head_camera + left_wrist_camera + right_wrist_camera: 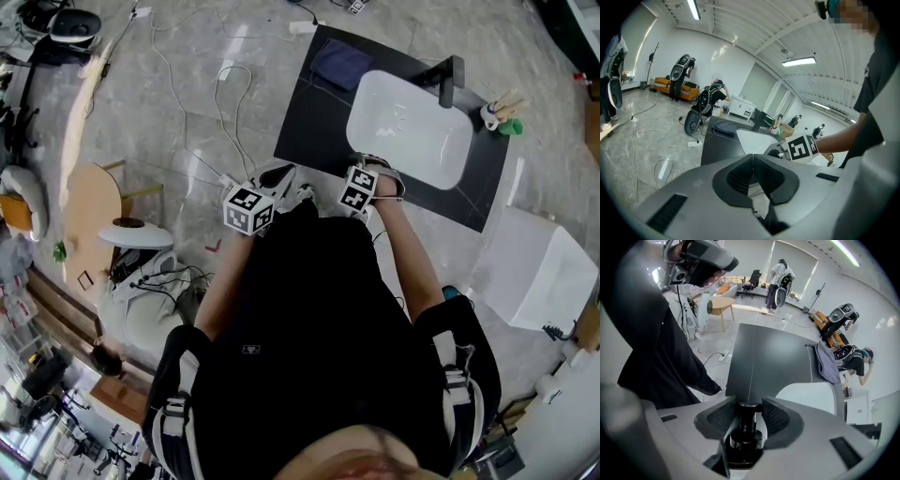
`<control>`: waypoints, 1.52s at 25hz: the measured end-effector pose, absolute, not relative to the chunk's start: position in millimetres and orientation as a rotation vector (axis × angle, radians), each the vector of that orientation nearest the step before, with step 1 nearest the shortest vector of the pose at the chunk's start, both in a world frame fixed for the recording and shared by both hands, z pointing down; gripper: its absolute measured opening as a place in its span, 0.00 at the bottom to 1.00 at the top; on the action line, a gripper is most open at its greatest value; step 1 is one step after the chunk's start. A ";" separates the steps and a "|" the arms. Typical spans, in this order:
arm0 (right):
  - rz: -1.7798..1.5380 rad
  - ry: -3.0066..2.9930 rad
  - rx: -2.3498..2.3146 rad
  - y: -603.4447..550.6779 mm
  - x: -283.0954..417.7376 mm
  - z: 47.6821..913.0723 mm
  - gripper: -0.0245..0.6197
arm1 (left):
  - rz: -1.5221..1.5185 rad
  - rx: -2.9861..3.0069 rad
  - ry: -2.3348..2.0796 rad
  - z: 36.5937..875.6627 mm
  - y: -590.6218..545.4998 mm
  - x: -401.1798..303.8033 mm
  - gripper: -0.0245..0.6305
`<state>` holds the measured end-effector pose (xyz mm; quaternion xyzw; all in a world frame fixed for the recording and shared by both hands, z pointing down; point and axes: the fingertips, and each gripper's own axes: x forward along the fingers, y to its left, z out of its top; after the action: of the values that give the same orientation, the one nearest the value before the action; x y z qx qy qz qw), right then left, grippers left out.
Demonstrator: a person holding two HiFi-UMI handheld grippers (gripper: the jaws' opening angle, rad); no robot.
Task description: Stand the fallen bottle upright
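- Right tool (749,404) pinches the bottle (745,437) at its cap, which points to twelve o'clock.
- Apparently the bottle lies flat on the counter (773,357); standing it up remains.
- Left tool (752,176): closed, empty.

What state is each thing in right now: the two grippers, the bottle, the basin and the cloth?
left gripper: shut, nothing between its jaws.
right gripper: closed on the cap of the dark bottle.
dark bottle: gripped at the cap; upright or lying, cannot tell.
white basin: empty.
blue cloth: crumpled on the black mat.
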<state>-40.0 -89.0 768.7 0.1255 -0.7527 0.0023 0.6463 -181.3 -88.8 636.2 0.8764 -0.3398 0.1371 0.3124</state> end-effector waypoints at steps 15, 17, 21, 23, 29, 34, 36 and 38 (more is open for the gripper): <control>0.002 -1.773 0.373 -87.5 -34.5 742.9 0.37 | 0.359 2.338 -0.871 629.3 -83.5 -170.1 0.06; -0.004 -1.785 0.388 -86.2 -31.2 739.0 0.37 | 0.362 2.345 -0.862 627.0 -82.4 -165.3 0.06; -0.013 -1.822 0.427 -84.7 -23.5 726.0 0.37 | 0.361 2.360 -0.853 622.5 -80.6 -154.8 0.06; -0.017 -1.846 0.448 -85.8 -18.3 719.3 0.37 | 0.358 2.366 -0.853 620.1 -80.5 -148.3 0.06; 0.006 -1.903 0.504 -86.0 -3.6 704.3 0.37 | 0.351 2.373 -0.862 612.1 -74.4 -131.6 0.06; 0.004 -1.944 0.527 -83.0 6.6 690.9 0.37 | 0.340 2.374 -0.876 604.4 -66.6 -119.0 0.06; -0.002 -1.968 0.532 -81.0 10.5 686.9 0.37 | 0.340 2.372 -0.886 603.1 -64.2 -114.6 0.06; -0.015 -1.990 0.534 -78.5 15.2 682.1 0.37 | 0.335 2.369 -0.897 601.4 -61.7 -109.4 0.06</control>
<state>15.2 -78.5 682.1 0.2221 -0.8282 -0.0060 0.5145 -109.4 -61.7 601.4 0.8875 -0.3362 0.1254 0.2892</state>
